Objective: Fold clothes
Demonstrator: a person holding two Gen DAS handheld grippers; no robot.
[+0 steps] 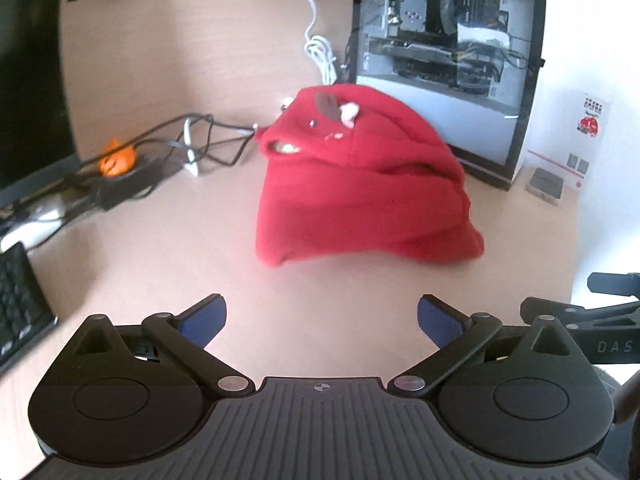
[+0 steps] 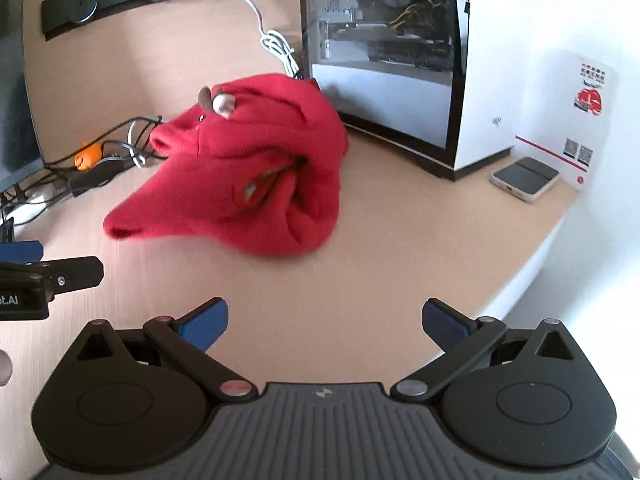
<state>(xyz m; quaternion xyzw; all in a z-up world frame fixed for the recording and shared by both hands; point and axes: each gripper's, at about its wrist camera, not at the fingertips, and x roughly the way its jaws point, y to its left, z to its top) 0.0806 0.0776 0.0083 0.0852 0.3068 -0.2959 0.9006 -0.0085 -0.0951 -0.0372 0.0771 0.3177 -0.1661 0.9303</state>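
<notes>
A red fleece garment (image 1: 360,184) lies bunched in a thick heap on the light wooden desk (image 1: 168,240), with a small brown and white applique on its far top. From the right wrist the same garment (image 2: 248,176) shows a loose corner trailing to the left. My left gripper (image 1: 322,318) stands open over bare desk, short of the heap's near edge, with nothing between its blue pads. My right gripper (image 2: 325,322) is also open and holds nothing, a little back from the garment. The left gripper's fingertip (image 2: 24,250) shows at the left edge of the right wrist view.
A glass-sided computer case (image 1: 448,52) stands right behind the garment. Tangled black and white cables (image 1: 188,144), an orange object (image 1: 116,160) and a keyboard (image 1: 16,300) lie at left. A small flat device (image 2: 524,178) and a printed card sit by the rounded right desk edge.
</notes>
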